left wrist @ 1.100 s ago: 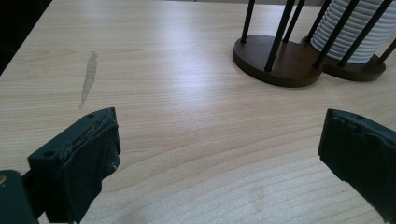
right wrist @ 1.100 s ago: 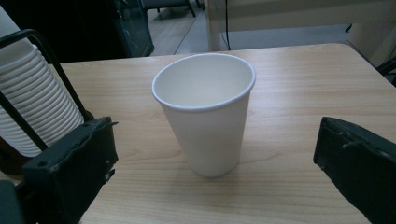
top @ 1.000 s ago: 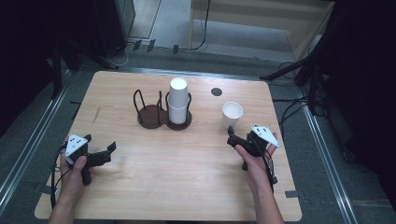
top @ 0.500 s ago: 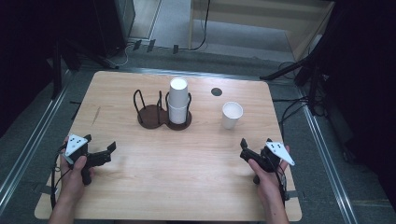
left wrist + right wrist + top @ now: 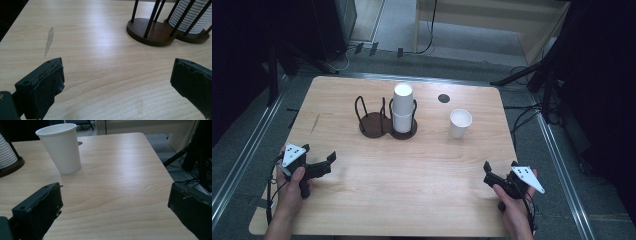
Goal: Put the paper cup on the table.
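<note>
A dark wooden two-ring cup holder [image 5: 374, 122] stands at the table's far middle, with a stack of white paper cups [image 5: 403, 106] in its right ring. The left ring is empty. A single white paper cup [image 5: 460, 122] stands upright to the right of it. My left gripper [image 5: 319, 156] rests open near the front left, pointing toward the holder [image 5: 150, 33] and the ribbed stack [image 5: 191, 15]. My right gripper [image 5: 499, 169] is open near the front right, well short of the single cup [image 5: 61, 147]. Nothing is between either pair of jaws.
A small black disc [image 5: 443, 98] lies on the wooden table [image 5: 422, 170] behind the single cup. A pale scuff mark [image 5: 49, 40] marks the wood at the left. Cables and stands crowd the floor past the right edge [image 5: 175, 157].
My right gripper has drawn back from beside the single cup to the table's front right edge. The left gripper and the cups have stayed put.
</note>
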`<state>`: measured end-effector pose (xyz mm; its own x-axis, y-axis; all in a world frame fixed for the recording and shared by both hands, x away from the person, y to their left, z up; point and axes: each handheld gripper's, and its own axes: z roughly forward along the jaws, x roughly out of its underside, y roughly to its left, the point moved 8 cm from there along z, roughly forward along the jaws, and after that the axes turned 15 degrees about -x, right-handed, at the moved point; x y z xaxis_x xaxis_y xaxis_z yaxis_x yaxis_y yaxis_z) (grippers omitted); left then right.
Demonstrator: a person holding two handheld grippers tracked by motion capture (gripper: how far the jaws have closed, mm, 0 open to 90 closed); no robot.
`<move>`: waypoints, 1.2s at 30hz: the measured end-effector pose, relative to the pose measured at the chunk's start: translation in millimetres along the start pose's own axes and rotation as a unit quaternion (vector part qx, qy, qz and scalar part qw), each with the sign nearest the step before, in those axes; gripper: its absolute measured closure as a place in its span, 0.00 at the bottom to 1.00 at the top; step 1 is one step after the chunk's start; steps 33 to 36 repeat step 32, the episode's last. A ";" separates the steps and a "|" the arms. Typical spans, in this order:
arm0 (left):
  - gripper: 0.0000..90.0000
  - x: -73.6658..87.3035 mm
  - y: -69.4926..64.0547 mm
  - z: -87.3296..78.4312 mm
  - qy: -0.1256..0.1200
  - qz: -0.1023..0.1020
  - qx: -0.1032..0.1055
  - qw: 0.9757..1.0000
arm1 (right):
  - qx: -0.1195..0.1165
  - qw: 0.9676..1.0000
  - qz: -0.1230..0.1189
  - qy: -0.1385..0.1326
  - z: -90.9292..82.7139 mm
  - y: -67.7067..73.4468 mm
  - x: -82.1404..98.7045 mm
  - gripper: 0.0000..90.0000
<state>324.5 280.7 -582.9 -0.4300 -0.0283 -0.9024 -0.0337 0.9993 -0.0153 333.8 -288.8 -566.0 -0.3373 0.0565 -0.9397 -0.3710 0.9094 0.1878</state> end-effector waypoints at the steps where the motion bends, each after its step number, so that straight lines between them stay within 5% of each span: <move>1: 0.00 0.0 0.0 0.0 0.000 0.000 0.000 1.000 | 0.000 1.000 0.000 0.000 0.0 0.0 0.0 0.00; 8: 0.00 -0.3 0.5 -0.5 -0.005 0.002 -0.010 1.000 | 0.010 0.999 -0.033 0.003 -19.5 -11.2 8.3 0.00; 15: 0.00 -0.4 0.7 -0.4 -0.005 0.000 -0.012 1.000 | 0.021 0.999 -0.036 -0.007 -35.1 -16.6 10.8 0.00; 16: 0.00 0.1 0.5 -0.7 -0.003 0.000 -0.012 1.000 | 0.043 0.997 -0.058 -0.022 -41.9 -16.1 10.4 0.06; 18: 0.00 0.4 0.5 -0.6 0.000 0.004 -0.015 1.000 | 0.050 0.996 -0.071 -0.034 -44.5 -14.0 9.7 0.07; 24: 0.00 0.9 -0.2 -1.5 -0.001 0.004 -0.018 1.000 | 0.054 0.997 -0.049 -0.018 -44.0 -17.3 11.9 0.13; 36: 0.00 1.1 -0.4 -1.2 0.000 0.007 -0.023 1.000 | 0.056 0.997 -0.056 -0.002 -42.0 -13.6 14.0 0.13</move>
